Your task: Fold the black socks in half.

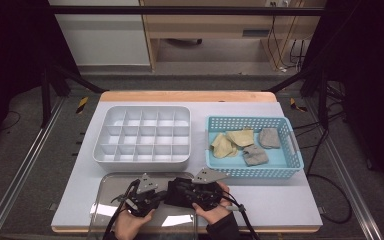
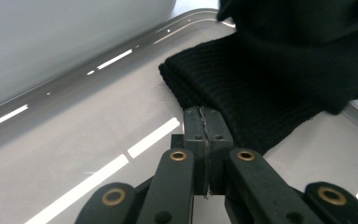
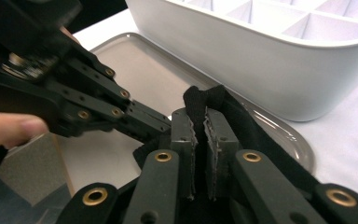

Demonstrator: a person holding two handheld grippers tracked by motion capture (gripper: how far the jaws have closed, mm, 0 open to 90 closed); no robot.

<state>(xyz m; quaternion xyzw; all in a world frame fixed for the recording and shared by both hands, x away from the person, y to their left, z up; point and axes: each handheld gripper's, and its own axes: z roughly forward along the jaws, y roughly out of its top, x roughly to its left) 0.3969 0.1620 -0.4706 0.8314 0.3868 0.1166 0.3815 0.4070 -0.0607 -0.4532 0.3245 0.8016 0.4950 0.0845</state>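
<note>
Both grippers met over the clear tray (image 1: 105, 200) at 6 o'clock on the table (image 1: 280, 200), working a black knit sock (image 2: 261, 93). The left gripper (image 2: 207, 126) had its jaws fully shut, the pads pinching the sock's near edge. The right gripper (image 3: 200, 126) was nearly closed, with a fold of the same sock clamped between its pads. Holding it at two points likely served to keep the fabric flat or fold it on the tray. At 12 o'clock of the hands sat the white divided organizer (image 1: 142, 135), its wall just beside the tray rim, so little room that way. At 2 o'clock stood the blue basket (image 1: 252, 172) with tan and grey socks (image 1: 240, 142). Bare table was free at 3 o'clock.
</note>
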